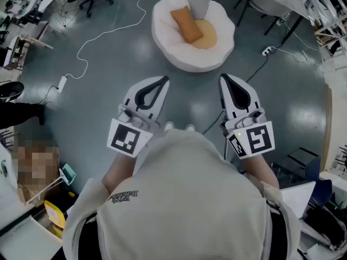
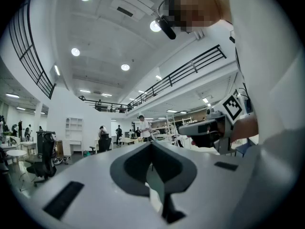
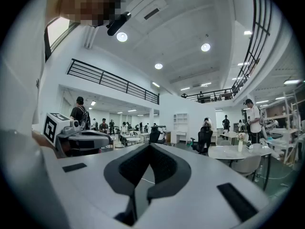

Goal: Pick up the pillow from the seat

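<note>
Pillow (image 1: 186,26), only one, orange and long, lies tilted on the single white round seat (image 1: 191,64). Beside it on the seat are one grey cushion (image 1: 198,5) and one flat tan cushion (image 1: 208,37). The two grippers are well apart from the seat, near the person's chest. The left gripper (image 1: 164,80) and the right gripper (image 1: 223,78) each have their jaws pressed together, holding nothing.
</note>
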The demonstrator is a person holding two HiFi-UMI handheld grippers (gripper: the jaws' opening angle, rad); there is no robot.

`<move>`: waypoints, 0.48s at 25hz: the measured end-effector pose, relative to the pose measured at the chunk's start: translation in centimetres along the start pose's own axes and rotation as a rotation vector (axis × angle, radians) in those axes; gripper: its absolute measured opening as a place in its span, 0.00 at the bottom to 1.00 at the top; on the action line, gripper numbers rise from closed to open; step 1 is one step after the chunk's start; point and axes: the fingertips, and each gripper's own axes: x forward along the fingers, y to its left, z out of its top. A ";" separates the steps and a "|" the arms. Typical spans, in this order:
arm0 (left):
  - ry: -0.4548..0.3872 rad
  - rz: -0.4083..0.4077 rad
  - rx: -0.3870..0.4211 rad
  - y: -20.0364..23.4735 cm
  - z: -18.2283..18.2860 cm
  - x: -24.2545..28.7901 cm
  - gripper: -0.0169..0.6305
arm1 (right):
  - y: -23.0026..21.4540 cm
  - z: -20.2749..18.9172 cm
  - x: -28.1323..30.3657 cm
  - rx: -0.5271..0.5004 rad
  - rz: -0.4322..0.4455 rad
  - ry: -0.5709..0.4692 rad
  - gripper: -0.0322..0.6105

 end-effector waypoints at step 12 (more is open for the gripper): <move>0.001 0.000 -0.014 0.3 -0.3 0.5 0.04 | 0.2 -0.5 0.5 0.026 0.015 -0.002 0.06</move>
